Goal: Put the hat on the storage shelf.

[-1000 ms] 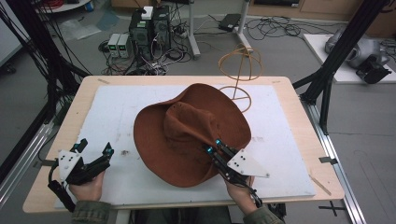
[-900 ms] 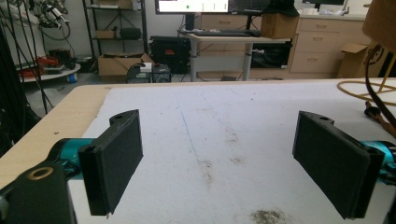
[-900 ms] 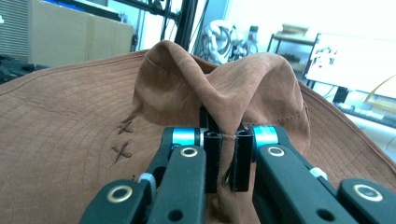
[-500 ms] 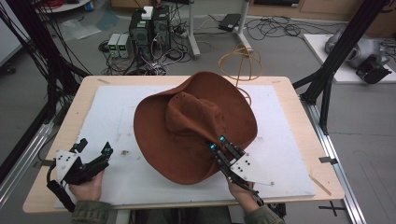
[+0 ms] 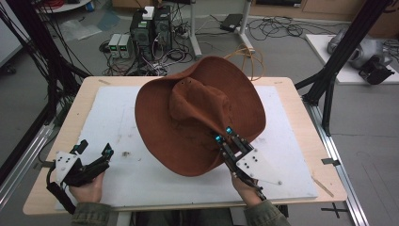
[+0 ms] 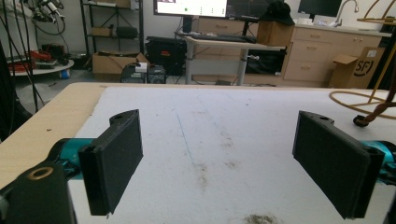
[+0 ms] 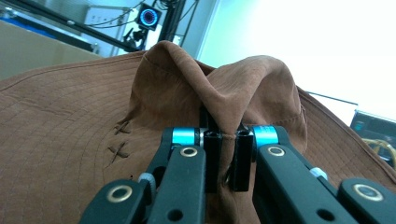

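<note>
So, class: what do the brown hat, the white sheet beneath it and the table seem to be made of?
Brown hat: soft, matte, suede-like cloth, perhaps brushed cotton; it folds where the right claw pinches its crown, and stitched rows run round the brim.
White sheet: probably foam or fibre board; dull and stained.
Table: pale wood or wood-look laminate, smooth.

Grey floor point(image 5: 42, 94) strewn with cables (upper frame), computer boxes point(image 5: 150, 26) at top centre, black frame posts point(image 5: 343, 52) upper right, wooden drawer cabinets point(image 6: 313, 60) behind.
</note>
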Motion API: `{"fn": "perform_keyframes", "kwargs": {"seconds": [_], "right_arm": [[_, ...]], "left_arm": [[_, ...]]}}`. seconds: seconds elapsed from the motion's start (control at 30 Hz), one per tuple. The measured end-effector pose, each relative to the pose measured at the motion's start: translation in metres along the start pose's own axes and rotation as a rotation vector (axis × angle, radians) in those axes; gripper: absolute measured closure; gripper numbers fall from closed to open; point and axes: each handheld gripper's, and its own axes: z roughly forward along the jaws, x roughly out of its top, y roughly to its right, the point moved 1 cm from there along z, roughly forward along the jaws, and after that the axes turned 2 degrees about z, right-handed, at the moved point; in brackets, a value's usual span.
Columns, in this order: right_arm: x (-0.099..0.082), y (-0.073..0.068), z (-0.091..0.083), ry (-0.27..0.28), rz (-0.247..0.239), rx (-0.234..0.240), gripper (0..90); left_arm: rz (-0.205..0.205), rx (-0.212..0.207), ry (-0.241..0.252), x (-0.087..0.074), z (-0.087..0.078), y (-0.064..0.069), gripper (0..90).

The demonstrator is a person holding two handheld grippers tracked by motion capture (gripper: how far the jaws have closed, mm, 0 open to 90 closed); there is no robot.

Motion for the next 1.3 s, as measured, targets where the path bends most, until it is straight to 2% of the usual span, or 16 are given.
{"fn": "perform_keyframes", "kwargs": {"seconds": [0.17, 0.3, 0.53, 0.6, 0.77, 0.87, 0.9, 0.97, 1.3], "right_arm": [[0.006, 0.008, 0.012, -0.001, -0.019, -0.031, 87.0], [0.016, 0.015, 0.021, -0.005, -0.022, -0.075, 87.0], [0.022, 0.024, 0.031, -0.008, -0.040, -0.114, 86.9], [0.022, 0.028, 0.035, -0.011, -0.059, -0.125, 86.9], [0.023, 0.041, 0.044, -0.033, -0.070, -0.153, 86.9], [0.026, 0.053, 0.052, -0.030, -0.089, -0.179, 86.9], [0.026, 0.053, 0.052, -0.030, -0.089, -0.179, 86.9], [0.028, 0.058, 0.056, -0.038, -0.110, -0.189, 86.9], [0.036, 0.076, 0.070, -0.031, -0.144, -0.230, 86.9]], "left_arm": [[-0.014, 0.001, 0.008, 0.000, -0.001, -0.001, 16.3], [-0.030, 0.003, 0.010, 0.001, -0.003, -0.003, 16.3], [-0.072, 0.013, 0.022, 0.000, -0.006, -0.008, 16.3], [-0.074, 0.015, 0.021, 0.001, -0.007, -0.009, 16.3], [-0.047, 0.019, 0.013, 0.001, -0.006, -0.010, 16.3], [-0.037, 0.019, 0.012, 0.001, -0.005, -0.008, 16.3], [-0.029, 0.016, 0.009, 0.001, -0.004, -0.008, 16.3], [-0.030, 0.012, 0.008, 0.001, -0.003, -0.008, 16.3], [-0.027, 0.015, 0.000, 0.000, -0.002, -0.009, 16.3]]}}
